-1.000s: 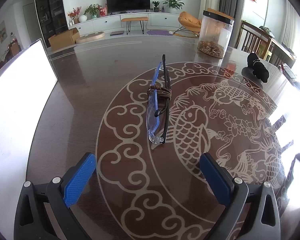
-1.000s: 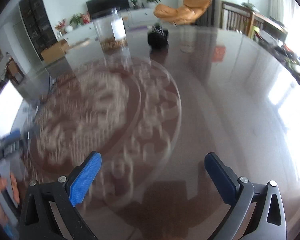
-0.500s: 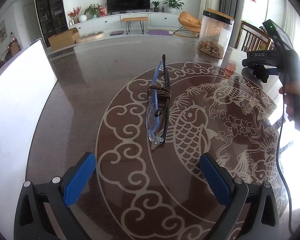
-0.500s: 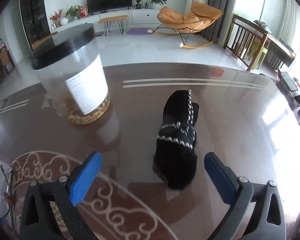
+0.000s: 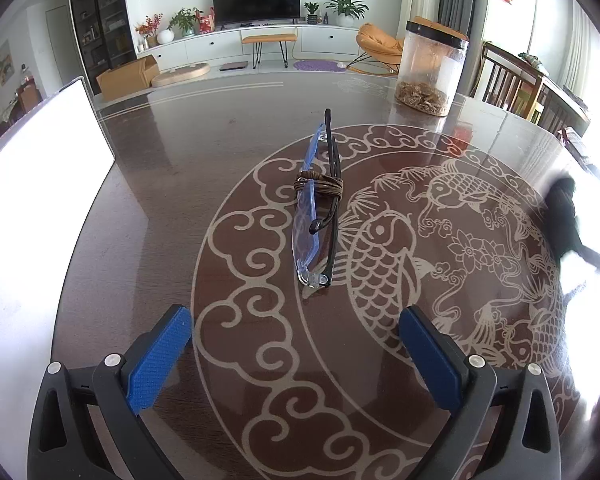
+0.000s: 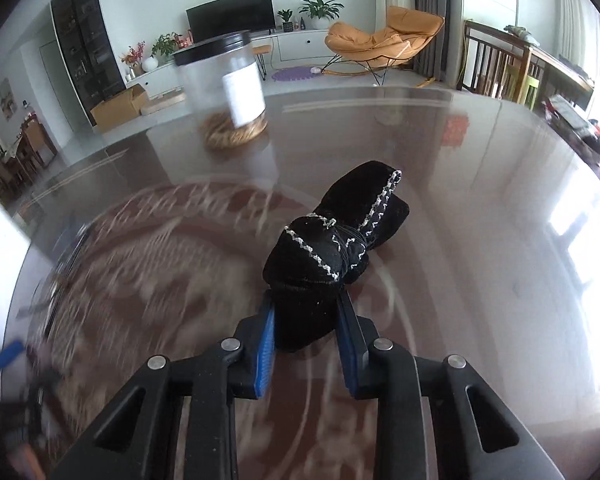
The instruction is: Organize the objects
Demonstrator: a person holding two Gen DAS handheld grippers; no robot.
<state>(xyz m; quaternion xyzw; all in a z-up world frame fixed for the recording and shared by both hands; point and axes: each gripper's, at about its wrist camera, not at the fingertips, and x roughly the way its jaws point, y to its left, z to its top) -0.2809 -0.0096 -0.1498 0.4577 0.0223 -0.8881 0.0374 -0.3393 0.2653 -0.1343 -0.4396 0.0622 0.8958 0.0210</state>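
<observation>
The dark wooden table (image 5: 172, 184) is glossy and mirror-smooth, with pale inlaid fish and cloud patterns. The black velvety cloth pouch (image 6: 332, 248) looks soft and matt, edged with white stitching. The clear plastic jar (image 5: 430, 72) is shiny. The blue-rimmed folded glasses (image 5: 312, 216) have glassy lenses.

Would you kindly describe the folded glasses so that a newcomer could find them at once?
Start at the dark table with its pale carp pattern. On that pattern's rim, straight ahead of the open left tongs, lie the folded glasses. Only they have blue-edged clear lenses and a brown cord wound round the middle.
</observation>
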